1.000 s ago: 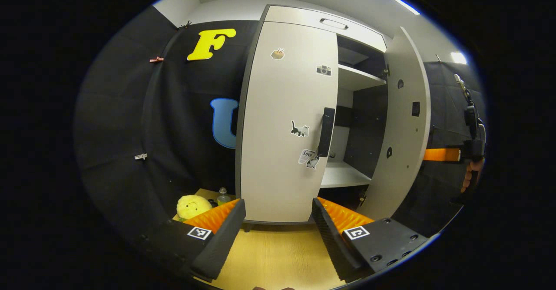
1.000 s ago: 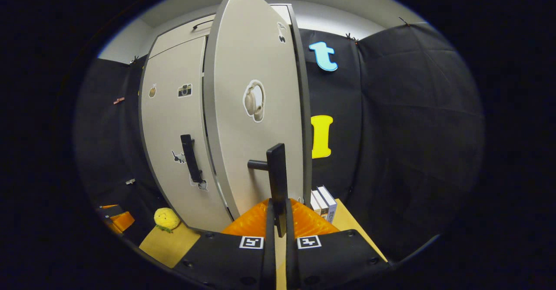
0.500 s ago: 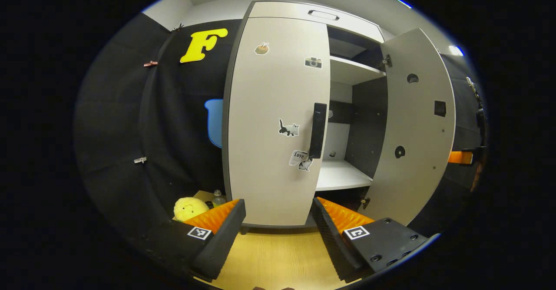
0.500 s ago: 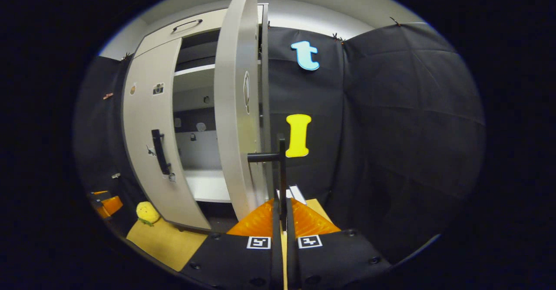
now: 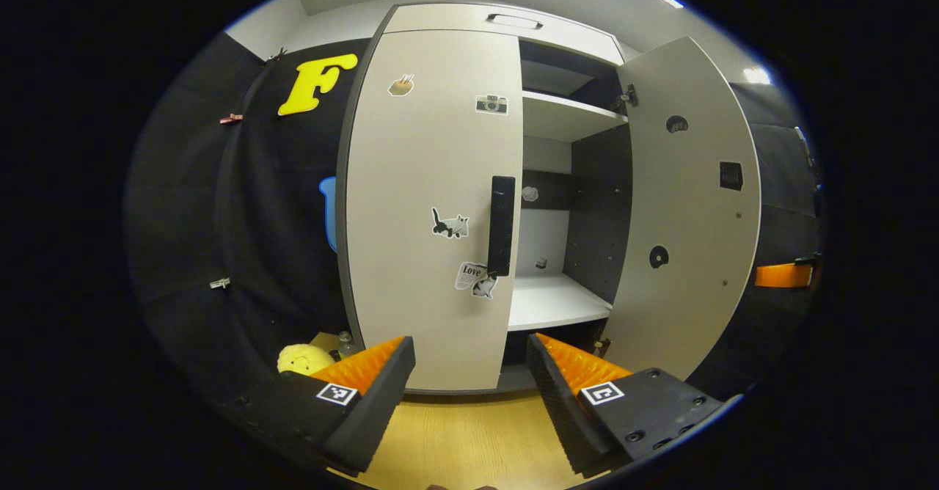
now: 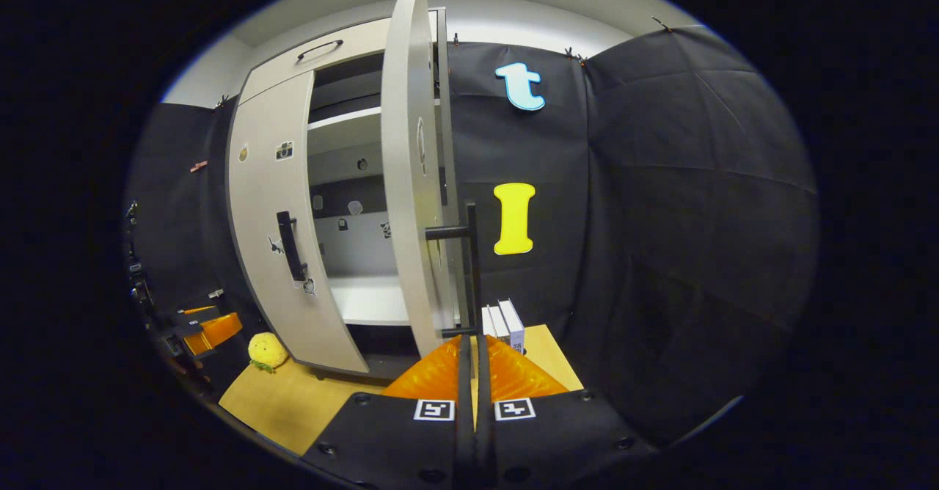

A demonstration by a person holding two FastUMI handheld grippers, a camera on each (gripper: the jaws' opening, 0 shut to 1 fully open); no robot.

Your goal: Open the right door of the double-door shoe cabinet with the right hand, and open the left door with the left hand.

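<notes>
Left gripper view: my left gripper point(image 5: 469, 373) gapes wide, holding nothing; left door point(image 5: 433, 204) ahead, closed, its handle point(image 5: 501, 226) well apart; right door point(image 5: 686, 204) swung open.
Right gripper view: my right gripper point(image 6: 473, 373) is clamped on the right door's handle point(image 6: 470, 270); that door point(image 6: 411, 174) stands edge-on ahead.

Pale right door point(image 5: 689, 204) swung wide, stickered left door point(image 5: 433, 204) shut.
</notes>
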